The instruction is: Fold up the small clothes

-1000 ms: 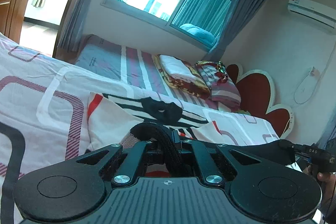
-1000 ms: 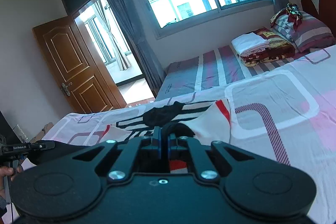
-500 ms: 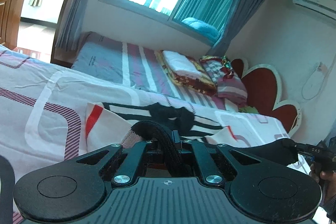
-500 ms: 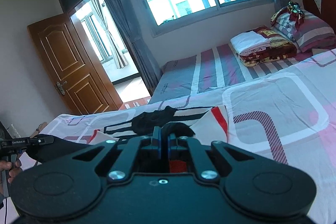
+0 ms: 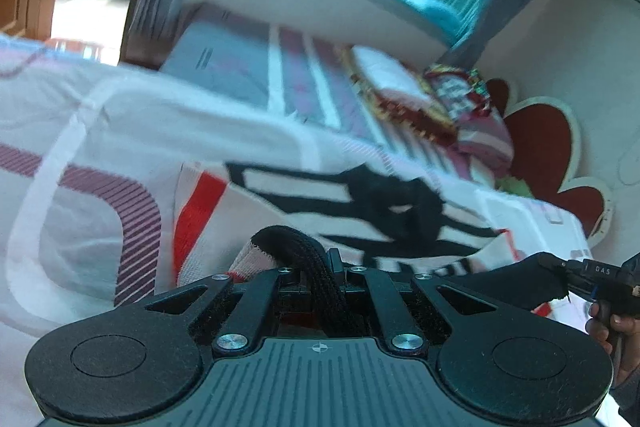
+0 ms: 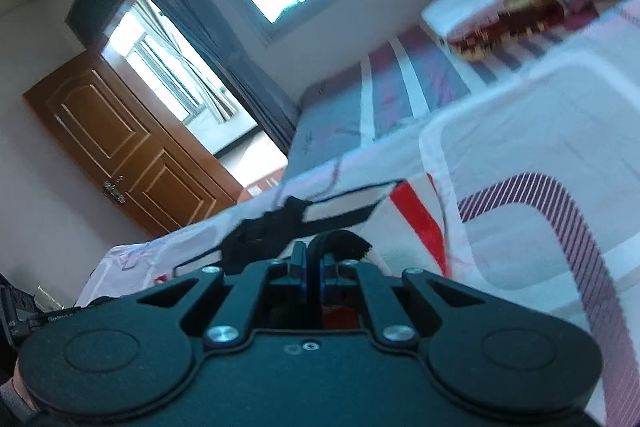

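The left gripper (image 5: 320, 267) has its jaws closed together, pinching a thick black hem between the fingers. The right gripper (image 6: 314, 263) is likewise clamped, with a black fabric edge caught between its blue-padded fingers (image 6: 301, 267). In the left wrist view, the right gripper (image 5: 576, 273) appears at the right edge, held in the person's right hand (image 5: 612, 323).

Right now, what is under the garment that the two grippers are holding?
The garment lies on the patterned bedsheet, its near edge pinched by the left gripper and right gripper. Anything beneath the cloth is covered.
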